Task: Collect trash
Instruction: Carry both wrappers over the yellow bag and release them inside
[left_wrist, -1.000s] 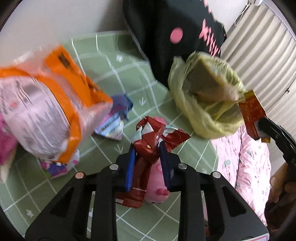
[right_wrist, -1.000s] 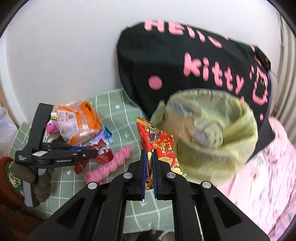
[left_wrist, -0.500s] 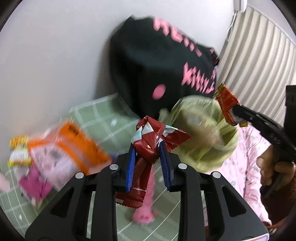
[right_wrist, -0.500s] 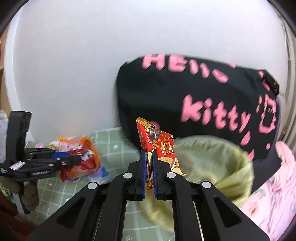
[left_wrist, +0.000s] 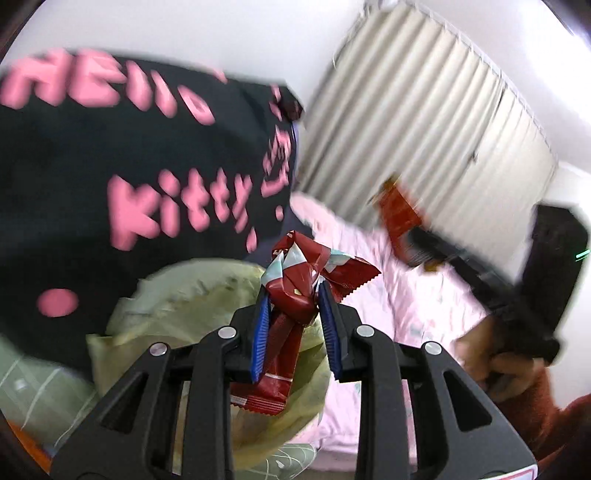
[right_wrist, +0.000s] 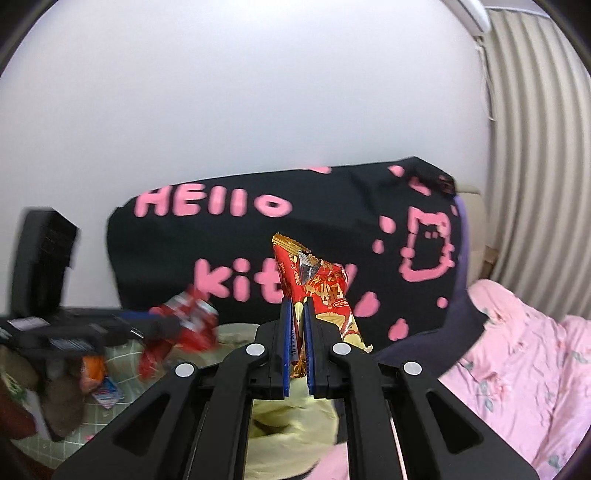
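Trash in hand on both sides: the left tongs (left_wrist: 291, 301) pinch a crumpled dark-red wrapper (left_wrist: 295, 284) at its twisted middle, its tail hanging below the blue pads (left_wrist: 259, 332) and a serrated end flaring out to the right of them. The right tongs (right_wrist: 298, 321) are pressed nearly together on a flat red-and-gold wrapper (right_wrist: 317, 291), gripped near its lower end so most of it stands up ahead of the tips. A yellow-green bag (left_wrist: 184, 306) sits open directly beneath and just beyond both tongs, in front of a black lettered cushion (right_wrist: 229, 236), with pink bedding (right_wrist: 517, 354) to the right. Both wrappers look empty, nearly weightless, thin, crinkly and slick; judged unbreakable. Bunched folds give the surest hold. On release light film may cling or drift past the rim.
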